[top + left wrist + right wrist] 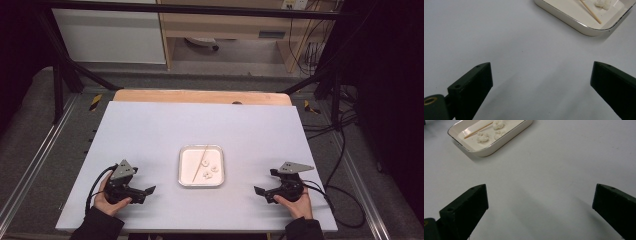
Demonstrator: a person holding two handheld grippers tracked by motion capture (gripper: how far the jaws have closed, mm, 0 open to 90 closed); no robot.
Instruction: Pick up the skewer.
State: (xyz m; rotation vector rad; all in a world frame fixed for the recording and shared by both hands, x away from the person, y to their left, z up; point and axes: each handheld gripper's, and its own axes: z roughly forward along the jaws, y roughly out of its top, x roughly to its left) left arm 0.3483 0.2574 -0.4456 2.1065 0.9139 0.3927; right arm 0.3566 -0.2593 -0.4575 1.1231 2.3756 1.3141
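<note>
White tray [183,165] is holding three pale lumps [208,168] and a wooden stick [200,163]; I am holding both grippers, left [148,192] and right [261,192], with jaws spread wide.

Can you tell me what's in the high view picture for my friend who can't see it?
A white tray sits in the middle of a white table, holding a thin wooden stick and three small white lumps. A person holds an open left claw and an open right claw either side of it, touching nothing.
</note>
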